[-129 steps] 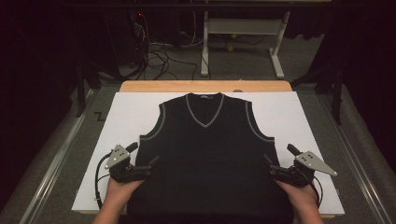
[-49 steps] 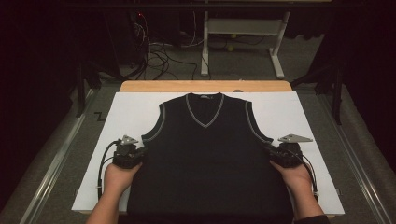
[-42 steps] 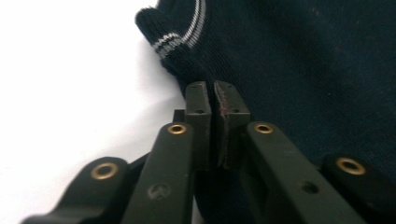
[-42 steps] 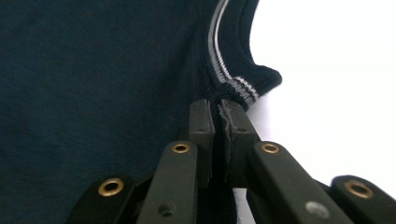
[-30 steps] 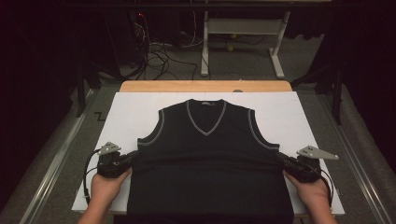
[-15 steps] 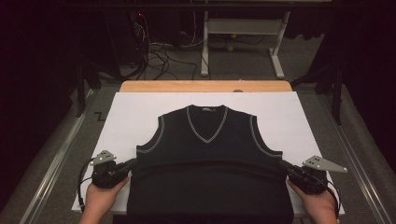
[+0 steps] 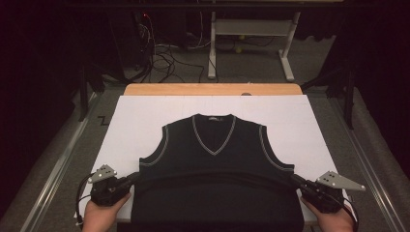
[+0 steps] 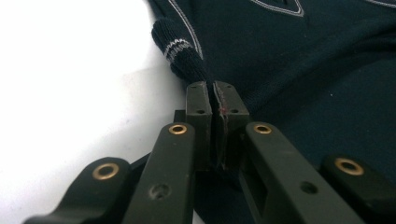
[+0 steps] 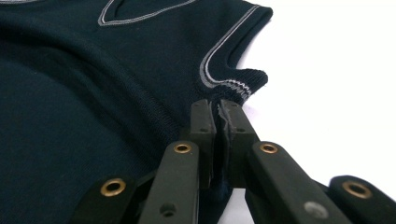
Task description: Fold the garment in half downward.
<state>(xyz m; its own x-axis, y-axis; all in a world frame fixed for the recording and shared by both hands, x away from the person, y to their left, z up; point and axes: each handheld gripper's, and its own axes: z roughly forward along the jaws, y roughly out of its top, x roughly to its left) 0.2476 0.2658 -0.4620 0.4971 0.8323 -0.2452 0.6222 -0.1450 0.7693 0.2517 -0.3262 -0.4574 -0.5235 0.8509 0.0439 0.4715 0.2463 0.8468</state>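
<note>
Both claws pinch fabric: your left gripper (image 8: pixel 212 100) and right gripper (image 9: pixel 219 116) are each pressed together on a side edge of the dark navy knitted sleeveless vest (image 7: pixel 215 159), just below its armholes. Treat it as light, soft and stretchy; grip seams or ribbing. Beyond the jaws it lies on the white table sheet (image 7: pixel 145 121), grey-trimmed V-neck farthest.

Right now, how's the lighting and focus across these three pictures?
High view: white table cover lit, surroundings dark, vest nearly featureless. Left gripper view: cover blown out, left tongs soft. Right gripper view: same glare, knit sharp near right tongs.
</note>
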